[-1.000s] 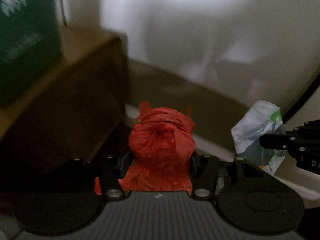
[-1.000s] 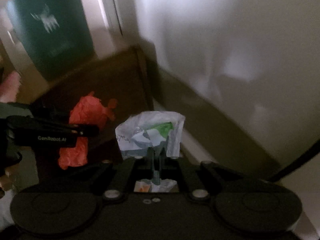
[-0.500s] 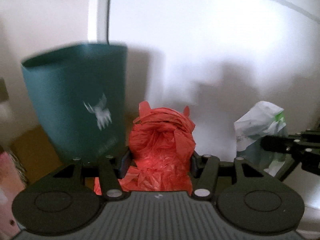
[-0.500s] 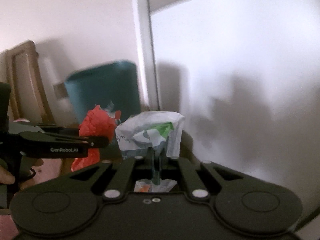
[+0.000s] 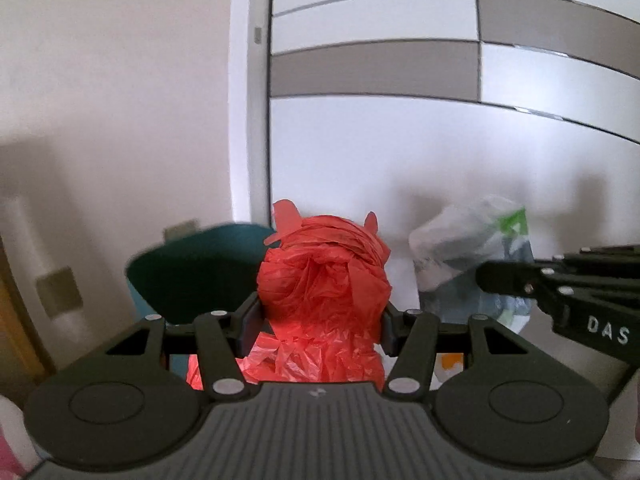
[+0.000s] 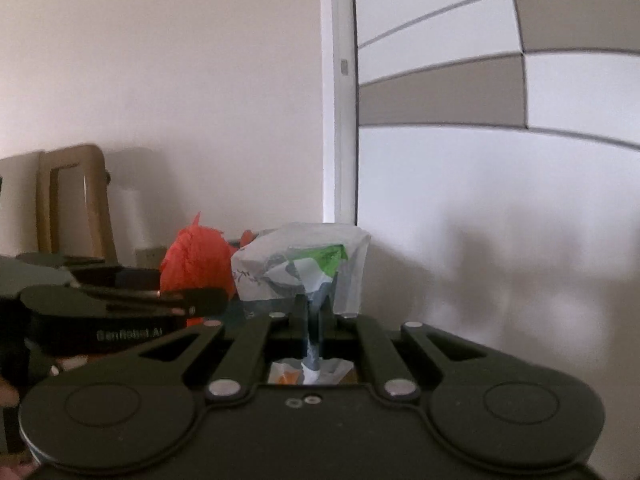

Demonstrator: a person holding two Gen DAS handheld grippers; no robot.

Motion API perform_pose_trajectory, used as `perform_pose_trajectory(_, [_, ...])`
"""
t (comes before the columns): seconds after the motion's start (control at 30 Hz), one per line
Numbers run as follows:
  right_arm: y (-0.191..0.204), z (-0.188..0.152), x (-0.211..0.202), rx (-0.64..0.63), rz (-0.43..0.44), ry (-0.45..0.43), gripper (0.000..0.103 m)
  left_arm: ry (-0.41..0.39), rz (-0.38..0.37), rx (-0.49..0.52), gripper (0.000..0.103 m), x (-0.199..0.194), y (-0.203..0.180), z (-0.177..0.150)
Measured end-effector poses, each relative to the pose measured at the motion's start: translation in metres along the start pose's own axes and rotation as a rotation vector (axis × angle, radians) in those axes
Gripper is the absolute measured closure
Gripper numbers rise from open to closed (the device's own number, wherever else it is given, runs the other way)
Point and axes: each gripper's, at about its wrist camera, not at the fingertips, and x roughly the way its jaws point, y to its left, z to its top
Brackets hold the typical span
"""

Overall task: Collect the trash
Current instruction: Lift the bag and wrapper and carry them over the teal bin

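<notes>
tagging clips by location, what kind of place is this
Probably a room in a home: plain wall, a white sliding door with grey panels, a wooden chair by the wall and a green bin.

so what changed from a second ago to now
Both claws rose together: the views swung from the dark floor corner and brown box up to the wall and grey-panelled door. The teal bin, once high in the left wrist view, now sits low behind the red bag. Unchanged: left claw clamps the red bag, right claw pinches the white wrapper.
</notes>
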Motion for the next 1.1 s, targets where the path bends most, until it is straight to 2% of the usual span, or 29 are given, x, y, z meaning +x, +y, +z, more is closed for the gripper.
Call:
perform_pose_trajectory(0.13, [0.014,0.032,0.027,-0.002,-0.004,-0.034,0.1,-0.014,0.037,0.002,0.047,0.022,0.022,0.019])
perform_pose_trajectory(0.2, [0.017,0.043,0.041,-0.004,-0.012,-0.042,0.1,-0.022,0.057,-0.003,0.047,0.017,0.035,0.022])
perform_pose_trajectory(0.5, [0.03,0.064,0.106,0.0,-0.018,-0.052,0.1,-0.033,0.116,-0.015,0.047,0.045,0.064,0.052])
perform_pose_trajectory(0.63, [0.034,0.06,0.133,0.013,-0.046,0.001,0.1,-0.008,0.129,-0.018,0.047,0.068,0.076,0.053])
perform_pose_trajectory(0.9, [0.037,0.041,0.188,0.028,-0.039,0.078,0.1,0.081,0.145,-0.04,0.047,0.119,0.095,0.041])
perform_pose_trajectory(1.1, [0.037,0.02,0.209,0.012,-0.038,0.142,0.099,0.148,0.145,-0.059,0.047,0.153,0.101,0.03])
